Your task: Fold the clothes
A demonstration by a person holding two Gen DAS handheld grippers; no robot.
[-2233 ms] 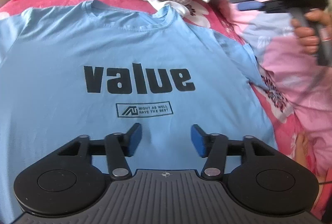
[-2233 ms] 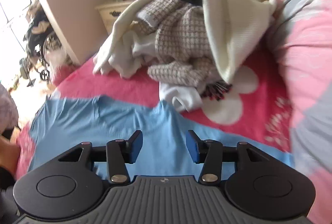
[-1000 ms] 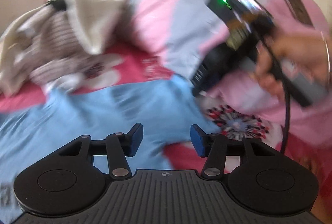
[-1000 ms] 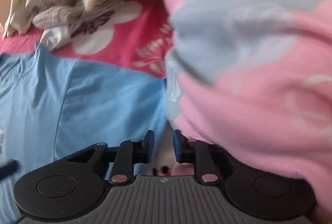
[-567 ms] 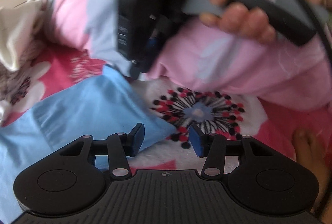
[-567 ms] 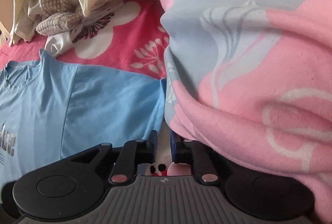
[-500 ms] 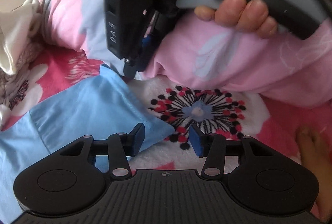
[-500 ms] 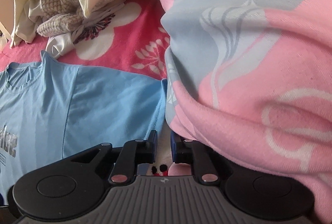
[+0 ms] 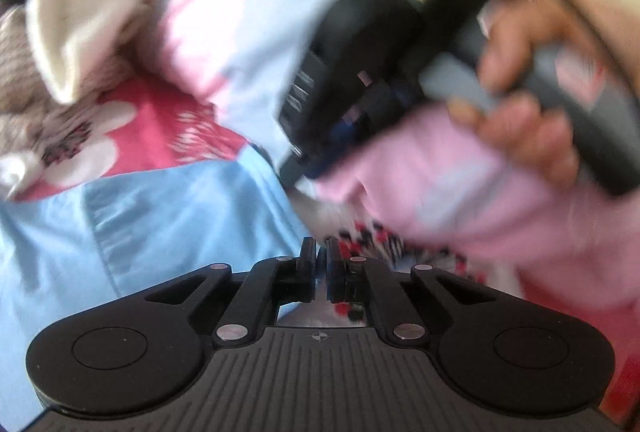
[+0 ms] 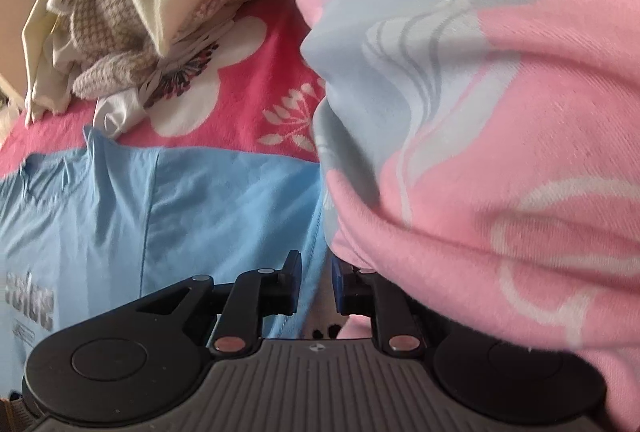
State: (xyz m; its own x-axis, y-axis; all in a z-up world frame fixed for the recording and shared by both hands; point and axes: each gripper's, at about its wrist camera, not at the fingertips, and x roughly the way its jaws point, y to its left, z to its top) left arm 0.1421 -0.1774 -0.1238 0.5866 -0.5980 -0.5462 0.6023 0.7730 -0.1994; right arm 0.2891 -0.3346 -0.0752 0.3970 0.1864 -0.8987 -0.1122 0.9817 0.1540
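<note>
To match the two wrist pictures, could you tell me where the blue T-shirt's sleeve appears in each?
Left wrist: sleeve lies left of centre, its corner at the shut left gripper.
Right wrist: sleeve at centre-left, its edge between the opening right gripper jaws.
Shared landmark: the white flower on the red blanket.

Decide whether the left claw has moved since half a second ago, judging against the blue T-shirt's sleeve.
Yes. The left claw has closed in on the blue T-shirt: its sleeve corner, then ahead between open fingers, now sits at the shut fingertips.
</note>
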